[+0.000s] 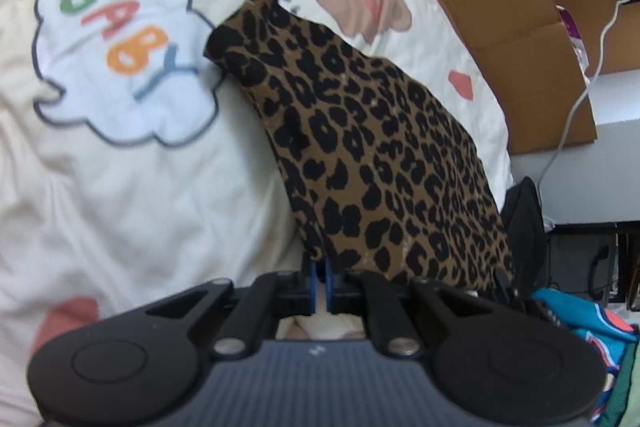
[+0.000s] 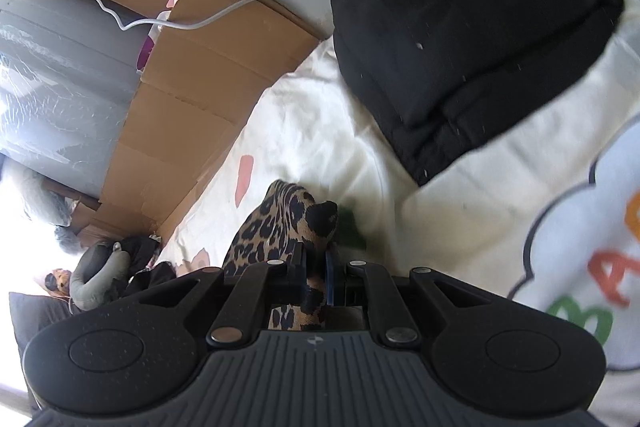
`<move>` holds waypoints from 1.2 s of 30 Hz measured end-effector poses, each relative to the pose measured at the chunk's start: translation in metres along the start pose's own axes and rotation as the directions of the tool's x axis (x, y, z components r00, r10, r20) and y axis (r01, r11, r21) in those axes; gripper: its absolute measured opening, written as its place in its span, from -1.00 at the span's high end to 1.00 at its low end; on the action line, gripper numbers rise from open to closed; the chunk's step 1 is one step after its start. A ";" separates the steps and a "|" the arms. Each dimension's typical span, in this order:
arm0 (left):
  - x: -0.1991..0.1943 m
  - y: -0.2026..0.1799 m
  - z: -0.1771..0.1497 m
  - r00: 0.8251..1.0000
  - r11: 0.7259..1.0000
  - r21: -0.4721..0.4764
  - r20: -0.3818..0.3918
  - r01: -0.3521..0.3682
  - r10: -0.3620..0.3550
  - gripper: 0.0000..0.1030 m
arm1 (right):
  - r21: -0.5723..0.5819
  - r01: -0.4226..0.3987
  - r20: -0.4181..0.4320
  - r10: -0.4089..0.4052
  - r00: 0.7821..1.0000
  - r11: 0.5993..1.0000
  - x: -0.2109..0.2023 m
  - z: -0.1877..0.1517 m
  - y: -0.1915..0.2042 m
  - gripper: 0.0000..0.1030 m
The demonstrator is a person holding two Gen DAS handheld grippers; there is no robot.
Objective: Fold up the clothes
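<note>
A leopard-print garment (image 1: pixel 372 147) stretches from my left gripper (image 1: pixel 321 277) up across the cream bedspread (image 1: pixel 132 187), its black-edged far corner resting near the cloud print. The left jaws are shut on the garment's near edge. In the right wrist view my right gripper (image 2: pixel 318 267) is shut on another bunched part of the leopard-print garment (image 2: pixel 280 223), whose black-tipped corner pokes up past the blue pads. The cloth hangs lifted between both grippers.
A folded black garment (image 2: pixel 472 39) lies on the bedspread (image 2: pixel 320 131) ahead of the right gripper. Flattened cardboard (image 2: pixel 192 79) and a white cable (image 2: pixel 224 15) line the bed's far side. Teal and colourful clothes (image 1: pixel 592 327) lie at the lower right of the left view.
</note>
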State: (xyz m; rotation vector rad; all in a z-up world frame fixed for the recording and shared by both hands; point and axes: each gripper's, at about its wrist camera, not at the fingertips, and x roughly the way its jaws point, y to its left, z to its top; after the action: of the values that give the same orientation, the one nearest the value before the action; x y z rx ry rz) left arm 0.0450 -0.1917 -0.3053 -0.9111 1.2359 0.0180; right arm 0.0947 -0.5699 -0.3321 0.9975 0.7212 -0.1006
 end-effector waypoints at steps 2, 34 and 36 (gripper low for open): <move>0.003 -0.002 -0.010 1.000 1.000 -0.003 -0.018 0.006 -0.006 0.92 | -0.013 0.009 0.002 -0.009 1.000 1.000 0.001 0.007 0.001 0.86; 0.008 -0.095 0.037 0.980 0.861 0.498 -0.096 -0.103 0.173 0.29 | 0.157 0.004 0.059 -0.013 0.998 0.988 -0.050 -0.019 -0.044 0.28; 0.015 -0.112 0.043 0.980 0.815 0.570 -0.082 -0.105 0.183 0.24 | 0.148 0.009 0.050 -0.016 0.999 0.989 -0.052 -0.025 -0.041 0.28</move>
State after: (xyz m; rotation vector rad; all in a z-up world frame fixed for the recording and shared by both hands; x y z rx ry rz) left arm 0.1380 -0.2464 -0.2500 -0.2991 1.3304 -0.2822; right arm 0.0261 -0.5857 -0.3398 1.1278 0.6803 -0.1923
